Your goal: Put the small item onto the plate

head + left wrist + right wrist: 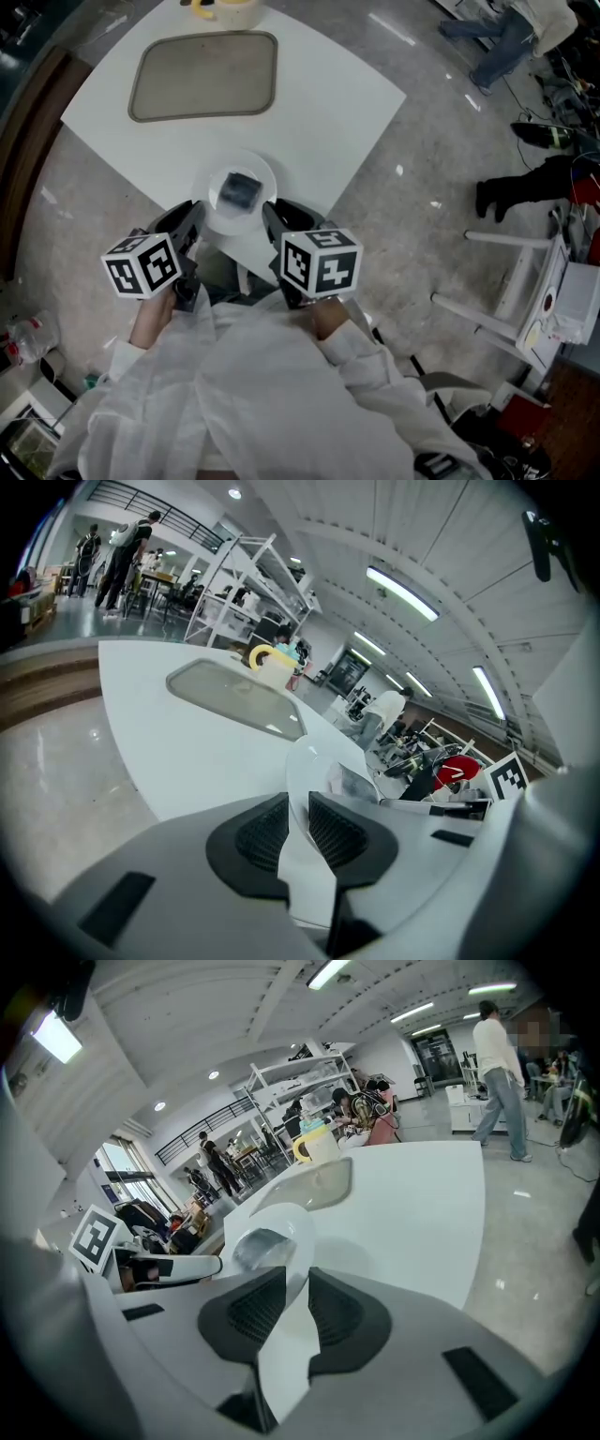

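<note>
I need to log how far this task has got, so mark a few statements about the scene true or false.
1. The small item lies on the plate. True.
2. The plate sits inside the tray. False: it stands on the bare table, apart from the tray.
3. The left gripper and the right gripper each clamp the plate's rim. True.
4. The left gripper holds the small item. False: it grips only the plate's rim, and the item lies at the plate's middle.
</note>
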{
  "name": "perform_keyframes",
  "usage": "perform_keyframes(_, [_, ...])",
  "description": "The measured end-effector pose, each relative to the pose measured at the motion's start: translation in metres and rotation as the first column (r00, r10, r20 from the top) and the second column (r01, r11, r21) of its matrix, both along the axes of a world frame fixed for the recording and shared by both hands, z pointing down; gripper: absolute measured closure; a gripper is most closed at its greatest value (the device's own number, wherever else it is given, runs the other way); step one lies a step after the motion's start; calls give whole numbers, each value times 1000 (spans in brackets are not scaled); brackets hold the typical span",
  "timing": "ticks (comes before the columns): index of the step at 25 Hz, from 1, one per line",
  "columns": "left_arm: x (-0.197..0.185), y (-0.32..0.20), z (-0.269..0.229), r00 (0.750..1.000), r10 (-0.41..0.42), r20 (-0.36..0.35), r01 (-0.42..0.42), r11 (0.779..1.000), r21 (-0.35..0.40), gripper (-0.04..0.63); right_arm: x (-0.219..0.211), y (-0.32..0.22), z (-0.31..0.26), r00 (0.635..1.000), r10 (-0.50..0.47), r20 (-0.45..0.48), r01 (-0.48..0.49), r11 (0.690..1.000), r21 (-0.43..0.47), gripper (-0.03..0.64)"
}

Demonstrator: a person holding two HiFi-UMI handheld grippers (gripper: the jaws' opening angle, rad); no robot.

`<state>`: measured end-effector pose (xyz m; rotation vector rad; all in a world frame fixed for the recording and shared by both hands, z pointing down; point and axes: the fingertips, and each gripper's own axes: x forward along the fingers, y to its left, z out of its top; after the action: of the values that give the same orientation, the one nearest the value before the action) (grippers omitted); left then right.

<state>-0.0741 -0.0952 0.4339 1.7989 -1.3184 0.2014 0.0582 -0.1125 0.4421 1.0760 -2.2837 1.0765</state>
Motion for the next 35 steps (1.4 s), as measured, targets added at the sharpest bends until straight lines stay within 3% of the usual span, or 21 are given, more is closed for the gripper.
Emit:
perform_keyframes(14, [-70, -76, -2, 993, 117, 17, -117, 993, 14, 523, -69, -67, 1, 997, 80, -13, -80, 997, 7, 534])
perform_keyframes(21, [-107, -122, -12, 990, 138, -7, -137, 990, 31, 522, -106, -110, -11, 995, 97, -35, -96, 995, 23, 534])
perform_keyframes(35, [-138, -187, 6, 985, 172, 4, -172, 985, 14, 523, -136, -175, 3, 990, 137, -38, -136, 990, 37, 534])
